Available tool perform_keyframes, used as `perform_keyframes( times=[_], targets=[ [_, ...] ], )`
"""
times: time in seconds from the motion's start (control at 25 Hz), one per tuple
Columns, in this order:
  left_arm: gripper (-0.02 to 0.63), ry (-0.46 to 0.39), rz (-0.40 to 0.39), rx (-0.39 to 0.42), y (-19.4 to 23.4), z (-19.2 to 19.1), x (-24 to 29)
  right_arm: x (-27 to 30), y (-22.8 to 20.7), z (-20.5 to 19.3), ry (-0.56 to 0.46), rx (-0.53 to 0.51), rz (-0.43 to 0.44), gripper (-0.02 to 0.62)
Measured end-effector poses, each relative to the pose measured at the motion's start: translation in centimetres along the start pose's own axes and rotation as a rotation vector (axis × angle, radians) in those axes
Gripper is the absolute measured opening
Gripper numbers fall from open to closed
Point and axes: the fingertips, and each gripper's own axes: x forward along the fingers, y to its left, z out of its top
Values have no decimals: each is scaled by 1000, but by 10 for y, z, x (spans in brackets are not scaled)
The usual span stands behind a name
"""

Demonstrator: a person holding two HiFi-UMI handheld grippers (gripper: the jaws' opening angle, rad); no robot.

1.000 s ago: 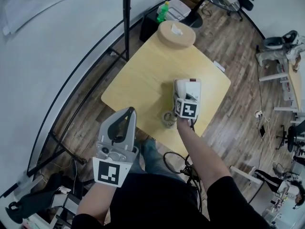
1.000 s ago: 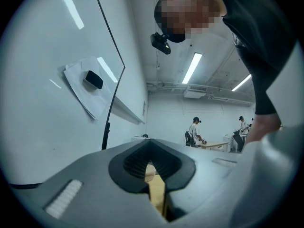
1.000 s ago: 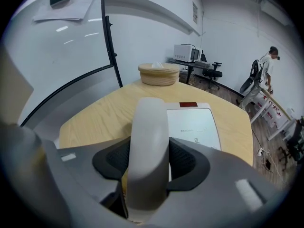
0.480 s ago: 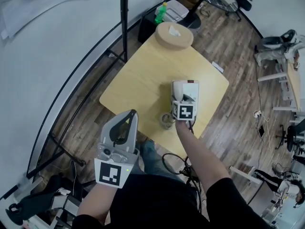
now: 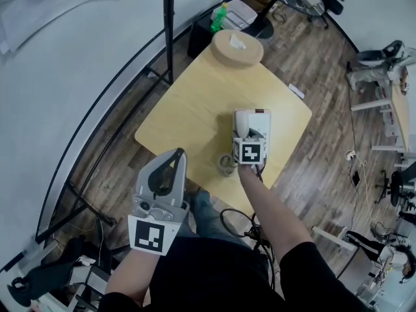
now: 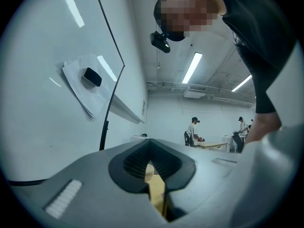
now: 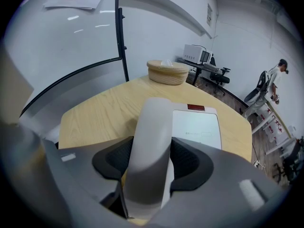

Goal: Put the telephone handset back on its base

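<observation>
Right gripper (image 7: 151, 161) jaws clamped on the white handset (image 7: 153, 127), gripping it about mid-length. The handset sits along the left side of the phone base (image 7: 197, 127), centre-right of the table (image 5: 188, 109) in the head view. Cannot tell if it is fully seated or just above the cradle.

Left gripper (image 6: 153, 167) is held off the table at lower left of the head view, jaws drawn nearly together with nothing between them.

Step in hand looks like the final set-down. To do it well:
- keep the handset parallel to the base's left edge
- bring both ends down level so neither end rides up
- open the jaws only once it lies flat
- pull straight back so the pads don't drag it off

Containers: a round wooden box (image 5: 238, 47) at the table's far corner, top centre of the head view, with white tissue (image 5: 241, 41) poking from its lid. Small ring-shaped thing (image 5: 228, 164) sits by the near table edge, left of the right gripper; contents unclear.
</observation>
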Motion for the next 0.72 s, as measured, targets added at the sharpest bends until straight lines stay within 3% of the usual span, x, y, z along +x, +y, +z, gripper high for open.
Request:
perform_keyframes(
  times=[0.72],
  targets=[
    [0, 2, -1, 10, 4, 1, 2, 3, -2, 2, -13, -4, -6, 232]
  ],
)
